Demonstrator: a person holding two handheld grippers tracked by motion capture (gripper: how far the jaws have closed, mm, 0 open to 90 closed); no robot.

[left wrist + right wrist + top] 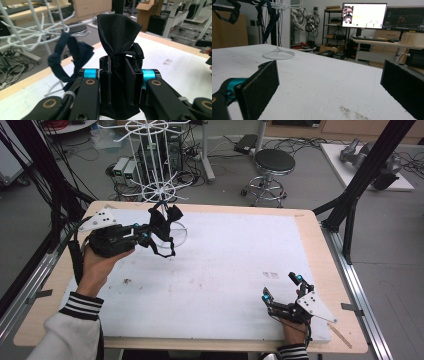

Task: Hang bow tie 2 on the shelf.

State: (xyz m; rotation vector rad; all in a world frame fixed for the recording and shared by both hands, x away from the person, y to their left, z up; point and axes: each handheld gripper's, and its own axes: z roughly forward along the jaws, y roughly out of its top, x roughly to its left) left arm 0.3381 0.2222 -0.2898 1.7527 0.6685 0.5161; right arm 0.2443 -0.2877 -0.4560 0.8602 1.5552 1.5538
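**Left gripper clamping a black bow tie beside the white wire rack**

The black bow tie is sitting pinched between the jaws of the left gripper. In the left gripper view, its folded fabric is rising above the jaw tips in a flared wing, while the rest is hanging down between the jaws. In the high view, the black bow tie is being held above the far left part of the table, with its thin strap looping down below it.

A dark blue bow tie is hanging just beside the held one, to its left in the left gripper view, on an arm of the white wire rack. In the high view, the white wire rack is standing at the far edge of the table, its round base resting on the white board close to the left gripper.

The person's left hand is gripping the left gripper from below, with a striped cuff at the wrist.

The right gripper is resting low at the near right corner of the white board, well apart from the bow ties. In the right gripper view, its jaws are standing wide apart with nothing between them, and the right gripper is facing across the board toward the rack base.
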